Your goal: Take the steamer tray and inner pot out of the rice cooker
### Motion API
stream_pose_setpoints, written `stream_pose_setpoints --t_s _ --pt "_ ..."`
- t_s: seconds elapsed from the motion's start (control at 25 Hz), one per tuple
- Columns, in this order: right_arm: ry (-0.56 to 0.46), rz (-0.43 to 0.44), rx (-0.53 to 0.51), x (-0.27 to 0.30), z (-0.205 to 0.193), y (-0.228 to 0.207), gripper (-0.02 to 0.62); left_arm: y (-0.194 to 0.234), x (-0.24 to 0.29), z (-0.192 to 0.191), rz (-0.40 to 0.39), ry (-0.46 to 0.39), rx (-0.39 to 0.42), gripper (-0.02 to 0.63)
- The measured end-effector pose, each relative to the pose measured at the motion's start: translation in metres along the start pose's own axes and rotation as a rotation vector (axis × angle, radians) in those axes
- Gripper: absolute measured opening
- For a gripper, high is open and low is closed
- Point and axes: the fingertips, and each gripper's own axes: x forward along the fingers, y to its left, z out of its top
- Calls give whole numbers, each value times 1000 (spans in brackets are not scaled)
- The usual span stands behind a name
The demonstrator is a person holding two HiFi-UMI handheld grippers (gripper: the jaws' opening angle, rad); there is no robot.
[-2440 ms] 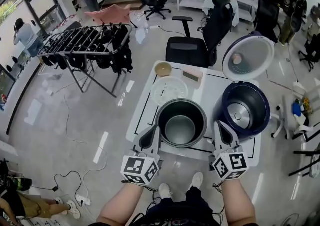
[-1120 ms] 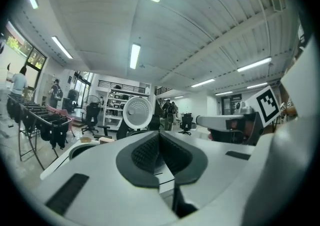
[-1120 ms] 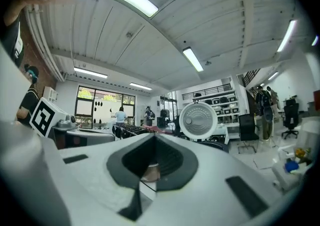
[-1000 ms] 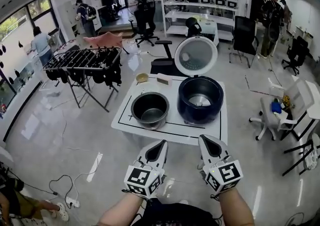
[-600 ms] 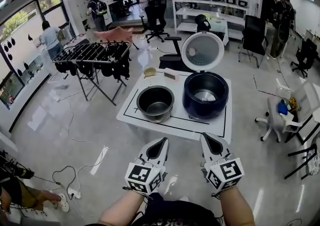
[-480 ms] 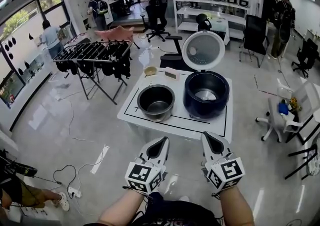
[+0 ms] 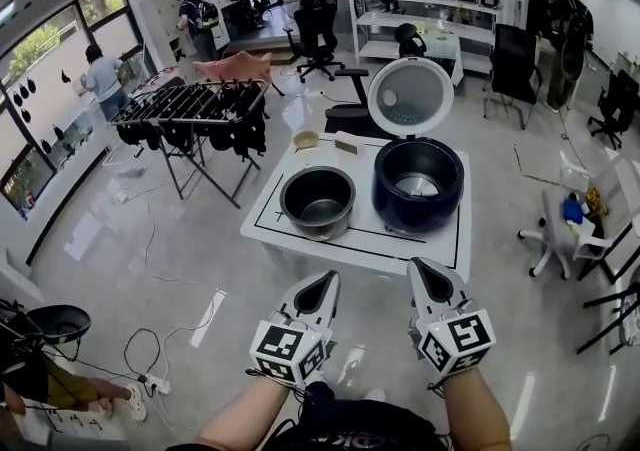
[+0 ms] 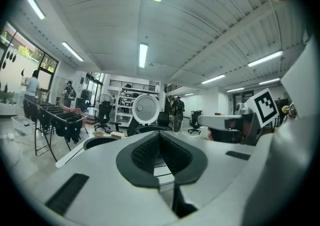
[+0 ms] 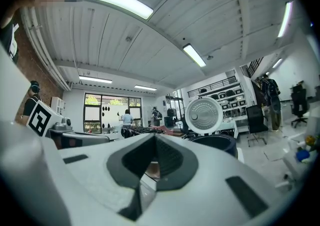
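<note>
While both pairs of tongs point level toward the tabletop [image 7: 443, 239], neither holds anything: the left tongs [image 7: 322, 286] have their jaws together, the ribbed dark pads meeting along one seam in the left gripper view [image 8: 160, 156]. The right tongs [image 7: 424, 273] are likewise closed on nothing, pad against pad in the right gripper view [image 9: 154, 162]. They sit at 6 o'clock in the head view, side by side over the floor [image 7: 180, 269] and well apart from the tabletop's near edge.

At 12 o'clock from the left tongs stands the inner pot [image 7: 318, 201], out of the cooker and upright on the white tabletop inside a black outline. It is round and dark grey with a paler metal rim, and its deep well shows a bare grey bottom. From the left gripper view only its rim [image 8: 100, 142] shows.

At 3 o'clock from the pot, just beside it, is the rice cooker [image 7: 418, 182], dark navy and round. Its well holds a silver heating plate at the bottom. Its lid [image 7: 410, 96] stands open at 12 o'clock, showing a white perforated inner face.

At the tabletop's far edge, at 12 o'clock from the pot, a small tan bowl [image 7: 306, 139] sits near a small flat box [image 7: 348, 146]; what the bowl holds is too small to tell. A steamer tray cannot be picked out.

Beyond, a drying rack [image 7: 185, 104] hung with dark clothes stands at 10 o'clock, and a black office chair [image 7: 350, 114] at 12.
</note>
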Motion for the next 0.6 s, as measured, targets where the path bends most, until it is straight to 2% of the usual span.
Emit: stream_pose_setpoints --t_s 0.44,0.6 --pt "-1 6 -8 -1 2 3 0 -3 -3 4 -4 -17 -12 0" --pt "-4 2 -5 -4 3 4 0 -5 -5 3 -7 -12 11 0"
